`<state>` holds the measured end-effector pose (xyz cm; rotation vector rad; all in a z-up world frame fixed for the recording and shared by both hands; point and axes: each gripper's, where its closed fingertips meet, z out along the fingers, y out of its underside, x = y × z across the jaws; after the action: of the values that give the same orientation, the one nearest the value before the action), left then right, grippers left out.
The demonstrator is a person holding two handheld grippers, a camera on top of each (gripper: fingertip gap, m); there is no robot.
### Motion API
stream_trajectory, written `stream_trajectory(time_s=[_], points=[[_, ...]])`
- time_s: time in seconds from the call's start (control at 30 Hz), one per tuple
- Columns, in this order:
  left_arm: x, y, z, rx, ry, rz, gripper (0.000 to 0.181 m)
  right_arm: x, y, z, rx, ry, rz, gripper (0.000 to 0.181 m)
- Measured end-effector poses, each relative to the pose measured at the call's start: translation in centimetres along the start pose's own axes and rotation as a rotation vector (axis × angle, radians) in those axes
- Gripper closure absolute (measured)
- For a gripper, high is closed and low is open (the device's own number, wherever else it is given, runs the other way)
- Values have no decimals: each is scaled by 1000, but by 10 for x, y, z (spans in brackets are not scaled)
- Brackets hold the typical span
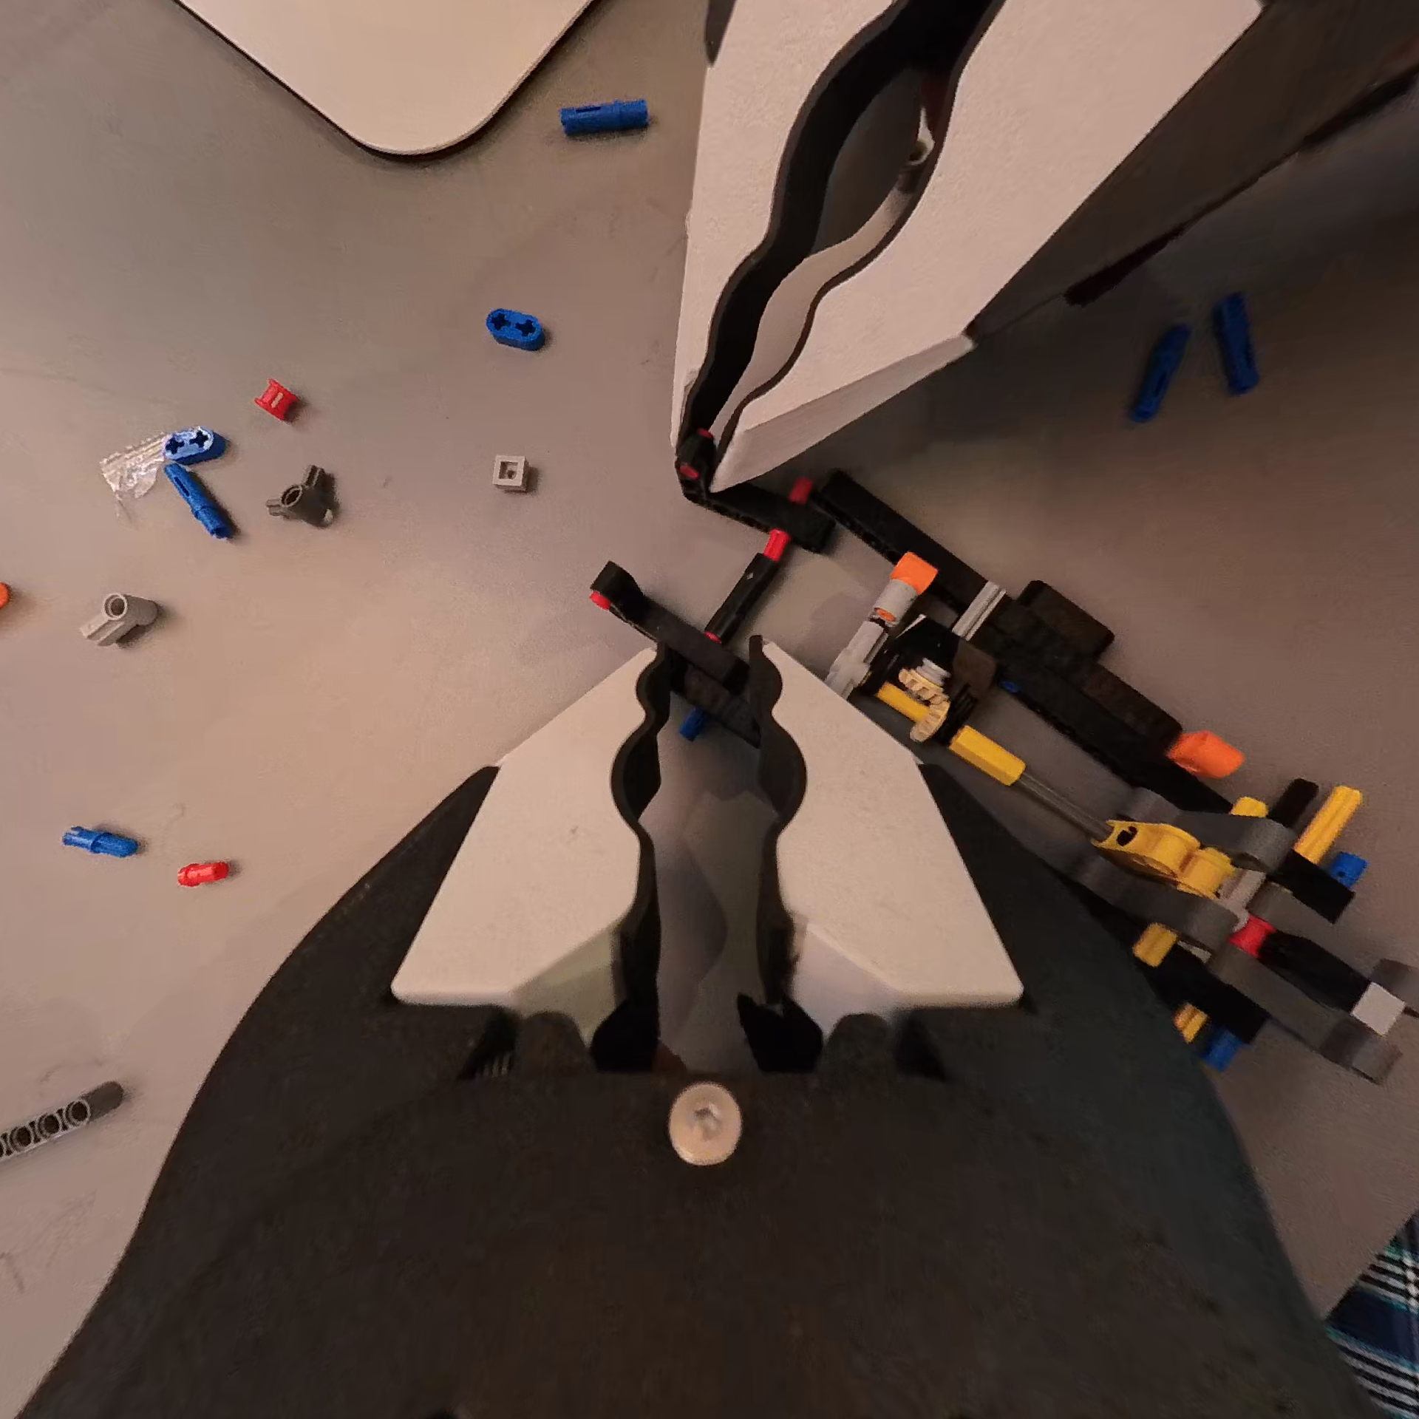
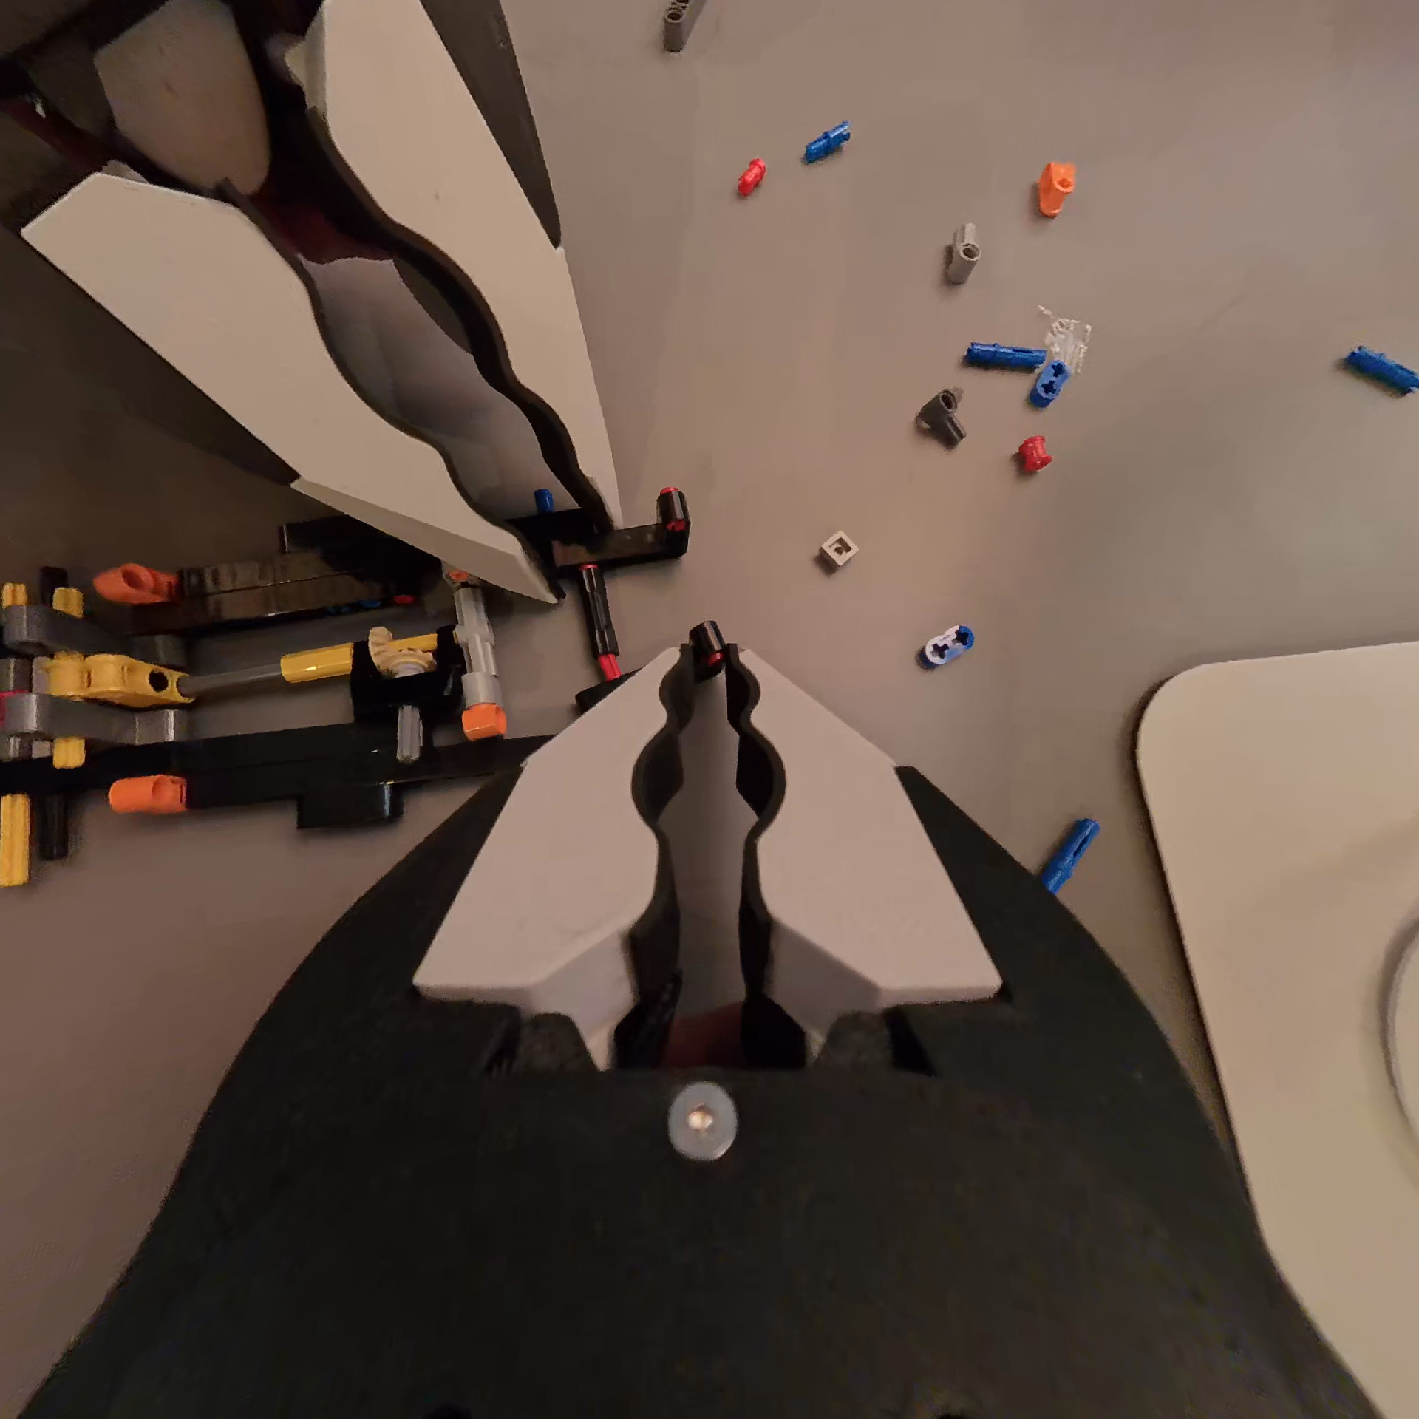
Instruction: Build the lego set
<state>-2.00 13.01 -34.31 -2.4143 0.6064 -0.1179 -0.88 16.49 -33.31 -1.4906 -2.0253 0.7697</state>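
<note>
Left wrist view shows the left gripper (image 1: 710,660) clamped on a black beam (image 1: 668,630) at one tip of the lego assembly (image 1: 1075,729), which lies on the grey table (image 1: 384,691) and stretches away toward the table's right side. The beam ends in an upturned black connector with red pin ends (image 1: 612,585). A thin black axle with red ends (image 1: 749,587) crosses from this beam to the opposite arm of the build.

The right gripper (image 1: 695,461) comes in from the top of that view and pinches the other black arm (image 1: 775,511) at its tip, its fingertips closed around a small black piece with red ends. In the right wrist view the same grip appears at the right gripper (image 2: 710,653), jaws nearly together on the black-and-red connector (image 2: 706,641), while the left gripper (image 2: 572,537) holds the L-shaped black beam (image 2: 630,541) just beyond.

The build's middle carries a yellow axle sleeve (image 1: 987,756), a tan gear (image 1: 929,695), orange caps (image 1: 1205,752) and grey beams (image 1: 1198,891).

Loose parts are scattered over the table: blue pins (image 1: 604,117), a blue two-hole link (image 1: 515,329), a red bush (image 1: 276,399), a small grey plate (image 1: 511,472), a dark grey connector (image 1: 303,499), a light grey connector (image 1: 119,618) and a red pin (image 1: 203,873). A pale rounded board (image 1: 399,69) lies near the table's far edge.
</note>
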Motion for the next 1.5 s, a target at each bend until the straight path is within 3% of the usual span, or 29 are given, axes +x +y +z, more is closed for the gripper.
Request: stream_trajectory(time_s=[0.2, 0.33, 0.47, 0.8, 1.0, 1.5], points=[[1, 0, 0, 1, 3, 3, 163, -4, 0, -1, 24, -23, 29, 170], [1, 0, 0, 0, 3, 6, 163, -2, 1, -7, 8, -51, 15, 151], [1, 0, 0, -1, 4, 10, 163, -8, 0, -16, 28, -107, -93, 149], [0, -1, 1, -14, 6, 32, 163, -9, 3, -6, -39, -281, -321, 131], [1, -1, 1, -10, 10, 30, 164, -15, 4, -1, -59, -346, -280, 139], [1, -1, 1, -7, -11, 25, 165, -22, 8, 2, -79, -276, -200, 142]])
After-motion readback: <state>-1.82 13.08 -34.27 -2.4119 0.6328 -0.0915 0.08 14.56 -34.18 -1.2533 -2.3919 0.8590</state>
